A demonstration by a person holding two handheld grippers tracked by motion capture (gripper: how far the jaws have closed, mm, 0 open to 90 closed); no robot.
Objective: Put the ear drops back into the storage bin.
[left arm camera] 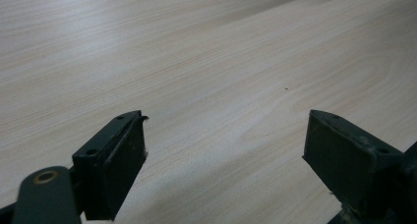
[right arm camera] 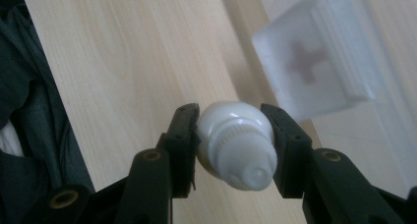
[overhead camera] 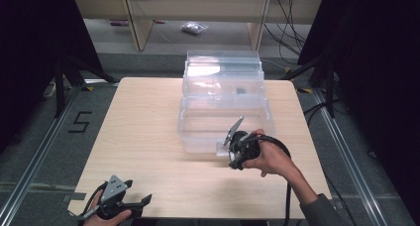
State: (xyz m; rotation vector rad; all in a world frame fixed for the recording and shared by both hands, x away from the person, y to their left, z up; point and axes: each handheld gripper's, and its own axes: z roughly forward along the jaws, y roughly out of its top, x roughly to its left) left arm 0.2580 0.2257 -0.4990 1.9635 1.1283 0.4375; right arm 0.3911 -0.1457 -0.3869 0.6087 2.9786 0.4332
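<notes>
**Tube clamped in right gripper, near bin front**

Right gripper (overhead camera: 236, 151) clamped on small white tube (right arm camera: 236, 143), pads pinching shoulder just behind ribbed cap, cap end pointing back toward camera. Held above desk (overhead camera: 148, 137), just in front of clear stacked bin (overhead camera: 223, 107); frosted bin corner close beyond the tube in right gripper view. Left gripper (left arm camera: 221, 150) parked low at near-left desk edge, jaws apart, nothing between.

Risks, as judged:
- Grip on rounded, tapering shoulder — likely to squirt out or pivot if squeezed harder or bumped.
- Bin front wall very close; clipping rim could knock tube loose or shove the light bin backward.
- Clear walls hard to read, easy to misjudge opening and drop tube outside onto desk.
</notes>
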